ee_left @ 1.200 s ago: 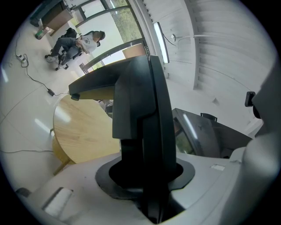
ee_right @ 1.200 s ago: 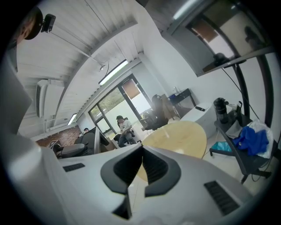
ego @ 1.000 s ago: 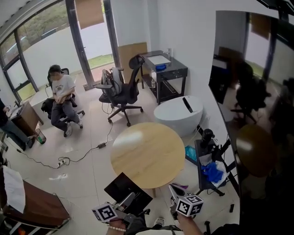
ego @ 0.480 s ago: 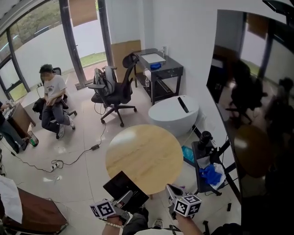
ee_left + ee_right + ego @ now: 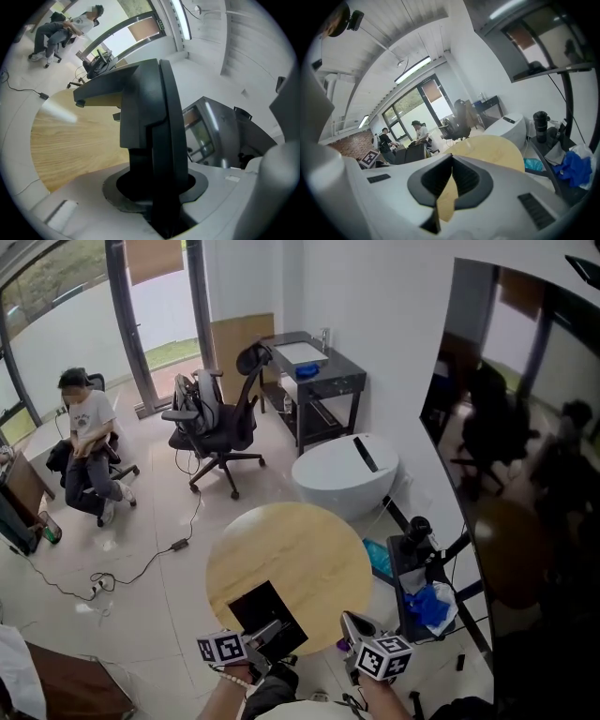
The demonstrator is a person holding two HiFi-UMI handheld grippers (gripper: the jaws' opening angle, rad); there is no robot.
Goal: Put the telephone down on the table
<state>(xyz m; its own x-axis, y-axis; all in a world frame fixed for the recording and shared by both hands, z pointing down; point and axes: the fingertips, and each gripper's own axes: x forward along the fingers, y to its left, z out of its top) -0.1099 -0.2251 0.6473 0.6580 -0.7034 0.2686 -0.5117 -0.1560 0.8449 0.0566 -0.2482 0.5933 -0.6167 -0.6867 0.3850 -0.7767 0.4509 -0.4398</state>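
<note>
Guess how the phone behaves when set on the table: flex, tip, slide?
Phone looks like a rigid flat slab, so probably no flex. Left gripper pinches one edge, so it may lever in the grip. Laid flat on the smooth table, likely stable but might slide.

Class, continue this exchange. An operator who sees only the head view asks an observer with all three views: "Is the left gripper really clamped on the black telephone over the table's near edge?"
Observer: Yes. In the left gripper view the left gripper is clamped on the telephone, which stands edge-on between its jaws.
Operator: Does the right gripper hold anything?
Observer: No. In its own view the right gripper has its jaws together, with only the wooden table showing beyond them.
</note>
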